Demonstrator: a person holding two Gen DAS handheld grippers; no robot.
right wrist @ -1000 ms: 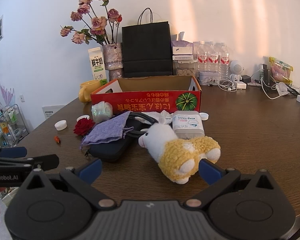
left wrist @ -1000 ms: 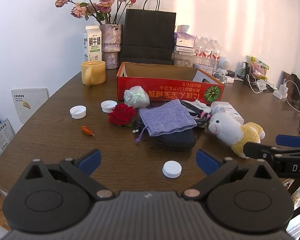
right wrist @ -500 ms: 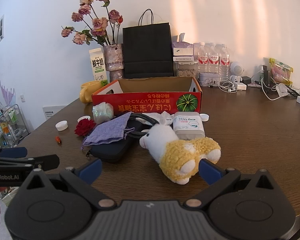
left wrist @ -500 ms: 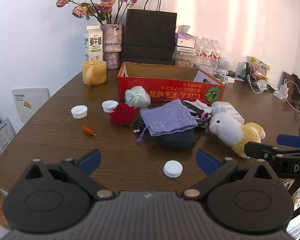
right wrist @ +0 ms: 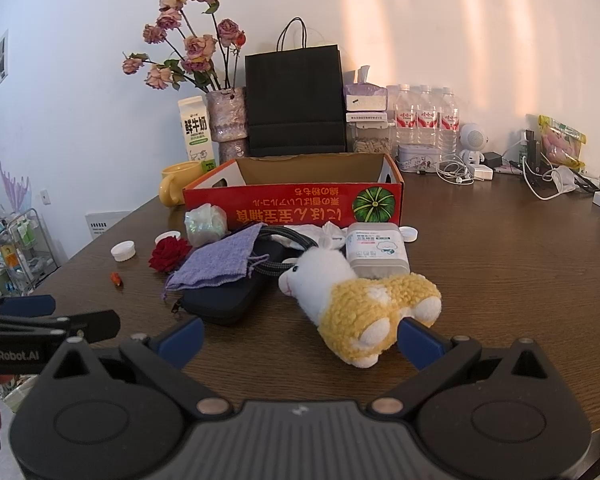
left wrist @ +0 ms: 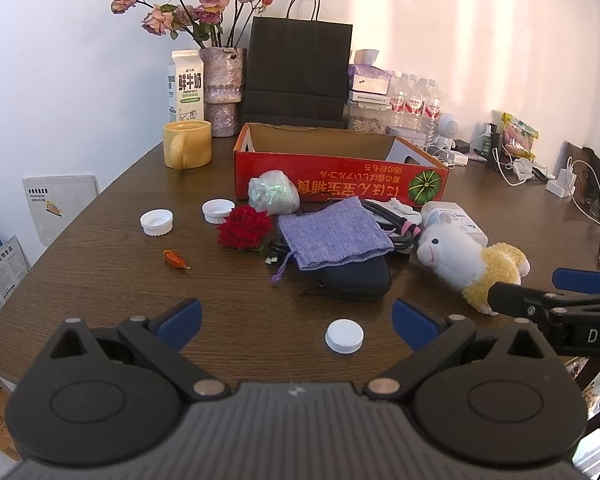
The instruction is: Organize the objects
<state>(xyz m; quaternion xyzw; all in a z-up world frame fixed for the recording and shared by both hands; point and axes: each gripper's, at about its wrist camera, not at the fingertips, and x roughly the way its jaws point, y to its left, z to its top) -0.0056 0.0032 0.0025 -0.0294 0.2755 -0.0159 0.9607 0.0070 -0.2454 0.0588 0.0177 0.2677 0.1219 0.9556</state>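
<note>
A red cardboard box (left wrist: 340,176) (right wrist: 292,204) stands open at mid table. In front of it lie a purple cloth pouch (left wrist: 334,236) on a dark case (left wrist: 356,278), a red rose (left wrist: 244,227), a crumpled clear bag (left wrist: 274,198), a plush sheep (left wrist: 470,258) (right wrist: 360,296), a white wipes pack (right wrist: 378,250) and white caps (left wrist: 344,336) (left wrist: 157,222) (left wrist: 219,211). My left gripper (left wrist: 296,314) is open and empty, above the near cap. My right gripper (right wrist: 300,334) is open and empty, its right finger next to the sheep's rear.
At the back stand a yellow mug (left wrist: 187,144), a milk carton (left wrist: 186,85), a vase of dried roses (left wrist: 222,92), a black paper bag (left wrist: 298,74), water bottles (right wrist: 424,114) and chargers with cables (right wrist: 540,180). A small orange bud (left wrist: 174,258) lies at left.
Both grippers have shifted slightly; the table objects sit a little lower and nearer in view. Nothing was grasped or moved.
</note>
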